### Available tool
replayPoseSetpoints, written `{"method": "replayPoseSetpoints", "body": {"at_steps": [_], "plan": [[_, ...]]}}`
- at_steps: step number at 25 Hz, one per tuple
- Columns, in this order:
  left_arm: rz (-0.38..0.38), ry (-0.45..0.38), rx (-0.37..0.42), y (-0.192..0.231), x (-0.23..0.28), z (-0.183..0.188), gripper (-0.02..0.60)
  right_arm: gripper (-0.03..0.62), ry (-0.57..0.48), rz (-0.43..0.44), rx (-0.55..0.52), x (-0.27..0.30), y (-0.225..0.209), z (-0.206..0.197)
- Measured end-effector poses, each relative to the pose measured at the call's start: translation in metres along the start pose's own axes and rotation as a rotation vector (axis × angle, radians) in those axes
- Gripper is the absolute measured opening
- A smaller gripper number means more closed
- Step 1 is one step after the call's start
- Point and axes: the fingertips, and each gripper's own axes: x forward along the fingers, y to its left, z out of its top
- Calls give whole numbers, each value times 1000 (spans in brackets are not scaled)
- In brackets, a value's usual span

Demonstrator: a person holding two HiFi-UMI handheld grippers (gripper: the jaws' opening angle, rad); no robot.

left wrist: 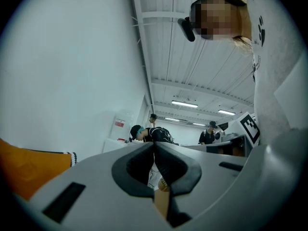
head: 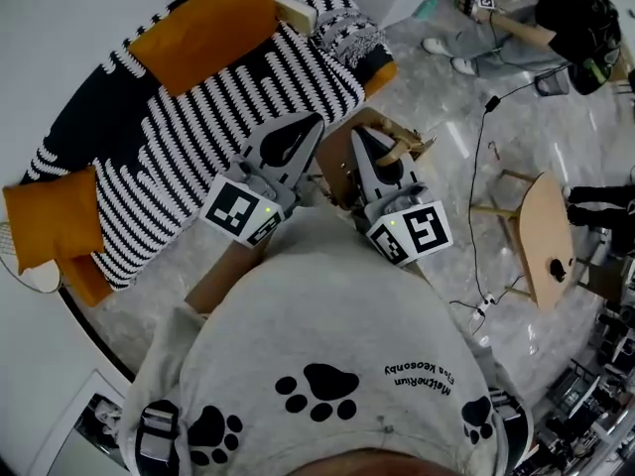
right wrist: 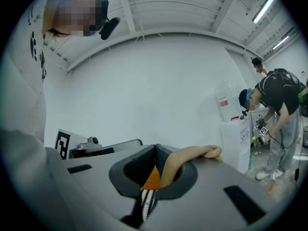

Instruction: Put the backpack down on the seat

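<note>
Presently held: one tan backpack [head: 340, 155], carried between two hand-held grippers and kept clear of the floor so that it can be lowered onto the seat; it is not yet set down.

Left gripper [head: 314, 122]: jaws pressed together, with a tan piece, probably part of the backpack, nipped low between them, though this is poorly shown.

Right gripper [head: 359, 139]: clenched on a tan rolled strap [right wrist: 192, 154], which is looped out over one jaw.

Black-and-white striped sofa seat [head: 228, 117]: just beyond the load to the far left, its middle judged unobstructed. One orange rectangular cushion [head: 203, 28] is placed at the far end, another orange cushion [head: 50, 228] at the left end.

Right of the load: a pale wooden stool [head: 544, 234] and a black cable [head: 474, 196] trailed over the marble floor [head: 446, 97].

Far right: a person in black [head: 561, 13], well apart.
</note>
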Motion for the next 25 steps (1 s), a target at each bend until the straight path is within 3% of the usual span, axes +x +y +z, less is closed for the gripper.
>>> {"method": "replayPoseSetpoints", "body": {"at_steps": [8,15,25], "plan": [[99,0,-2,30,-12,14,21,30,42,107,3,41,14,5],[193,21,29,73,65,18,21,31,35,228,-17,98,-41,36],[303,-1,47,126,114,33,21,30,108,389,-81,172,-75,38]]}}
